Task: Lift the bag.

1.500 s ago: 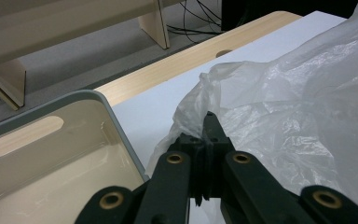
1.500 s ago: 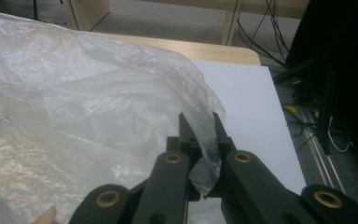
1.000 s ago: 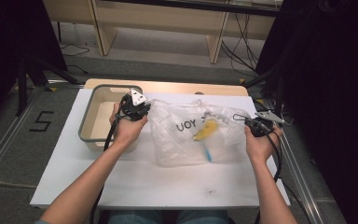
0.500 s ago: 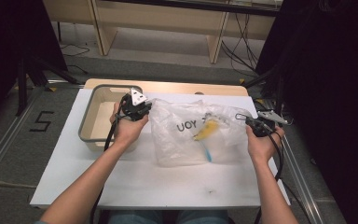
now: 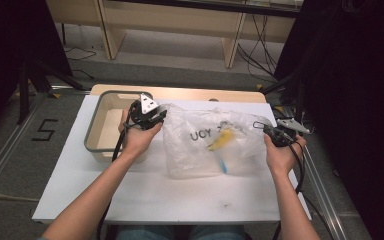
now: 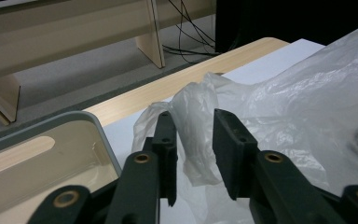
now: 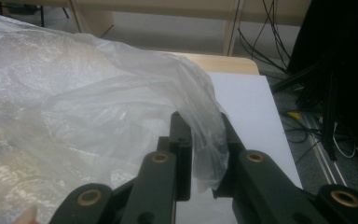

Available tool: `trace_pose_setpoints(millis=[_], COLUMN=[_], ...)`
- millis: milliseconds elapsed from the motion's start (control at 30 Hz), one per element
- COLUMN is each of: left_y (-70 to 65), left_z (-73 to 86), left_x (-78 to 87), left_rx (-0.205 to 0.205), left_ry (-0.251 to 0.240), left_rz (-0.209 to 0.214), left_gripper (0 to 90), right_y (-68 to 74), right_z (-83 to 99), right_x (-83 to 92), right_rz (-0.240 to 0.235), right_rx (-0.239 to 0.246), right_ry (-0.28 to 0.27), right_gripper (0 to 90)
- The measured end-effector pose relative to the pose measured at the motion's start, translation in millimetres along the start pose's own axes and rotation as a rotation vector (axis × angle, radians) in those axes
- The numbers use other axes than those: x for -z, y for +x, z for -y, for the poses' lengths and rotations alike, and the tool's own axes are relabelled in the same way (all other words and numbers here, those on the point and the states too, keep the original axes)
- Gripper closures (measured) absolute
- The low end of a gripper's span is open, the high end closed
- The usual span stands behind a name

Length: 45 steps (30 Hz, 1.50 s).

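- Clear plastic bag [image 5: 207, 142] lies flat on the white table [image 5: 145, 195], just right of the grey-rimmed tray [image 5: 96, 131]; something yellow with a blue piece [image 5: 219, 145] sits inside it.
- Left gripper [image 5: 152, 116] is at the bag's left corner, beside the tray. Its jaws have just been opening: in the left gripper view a twist of film [image 6: 193, 126] hangs in the gap, and the pads look clear of it.
- Right gripper [image 5: 272, 131] is at the bag's right corner. Its jaws have just been opening too, by less; a fold of bag [image 7: 205, 135] is draped between them, and the grip looks gone or marginal.
- Risk: film clings to a pad, so pulling either hand away drags the bag sideways, left corner into the tray.
- Risk: uneven release. The right side could snag while the left is free, skewing the bag and shifting the contents.
- Risk: thin film tears if yanked while pinched.
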<state>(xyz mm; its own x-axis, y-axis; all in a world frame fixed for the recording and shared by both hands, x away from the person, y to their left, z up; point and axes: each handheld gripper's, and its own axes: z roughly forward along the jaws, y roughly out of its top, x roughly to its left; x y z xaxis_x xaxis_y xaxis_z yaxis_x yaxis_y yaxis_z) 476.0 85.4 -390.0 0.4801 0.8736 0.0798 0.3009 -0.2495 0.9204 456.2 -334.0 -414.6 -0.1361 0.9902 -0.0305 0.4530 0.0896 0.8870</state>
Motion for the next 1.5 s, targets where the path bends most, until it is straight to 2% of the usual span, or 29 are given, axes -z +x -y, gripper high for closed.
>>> trace_pose_setpoints(millis=[267,467,567,800,1033,1100,1300,1433,1500], left_y=[-0.1,-2.0,-2.3,-5.2,-7.6,-8.6,-11.0,-12.5,-12.6], left_z=[-0.5,-1.1,-2.2,-3.5,-5.3,-5.5,-3.8,-1.1,0.4], left_x=[1.1,3.9,6.2,13.8,24.0,26.3,31.4,34.2,35.6], left_rx=[0.008,0.006,0.031,0.057,0.087,0.077,0.060,0.033,0.036], left_ry=[-0.007,-0.003,-0.012,-0.003,-0.017,-0.011,0.002,0.022,0.023], left_rz=[-0.001,0.001,-0.006,0.032,0.064,0.073,0.090,0.098,0.098], left_gripper=[62.8,53.7,46.4,37.2,33.2,31.9,29.1,26.6,26.0], right_y=[-0.2,1.1,1.0,-1.2,-4.2,-4.3,-6.4,-10.2,-12.8], right_z=[0.2,-0.1,-0.5,-1.6,-3.3,-3.7,-3.0,-2.8,-1.3], right_x=[0.4,1.6,3.9,12.0,22.5,25.6,34.5,41.6,44.9], right_rz=[0.000,-0.004,-0.007,-0.036,-0.093,-0.094,-0.110,-0.083,-0.081], right_rx=[0.002,0.004,0.004,-0.007,-0.013,-0.011,-0.024,-0.029,-0.040], right_ry=[0.000,-0.005,-0.013,-0.041,-0.098,-0.114,-0.138,-0.146,-0.153], right_gripper=[80.6,78.2,75.6,63.3,39.9,35.1,28.2,24.9,24.7])
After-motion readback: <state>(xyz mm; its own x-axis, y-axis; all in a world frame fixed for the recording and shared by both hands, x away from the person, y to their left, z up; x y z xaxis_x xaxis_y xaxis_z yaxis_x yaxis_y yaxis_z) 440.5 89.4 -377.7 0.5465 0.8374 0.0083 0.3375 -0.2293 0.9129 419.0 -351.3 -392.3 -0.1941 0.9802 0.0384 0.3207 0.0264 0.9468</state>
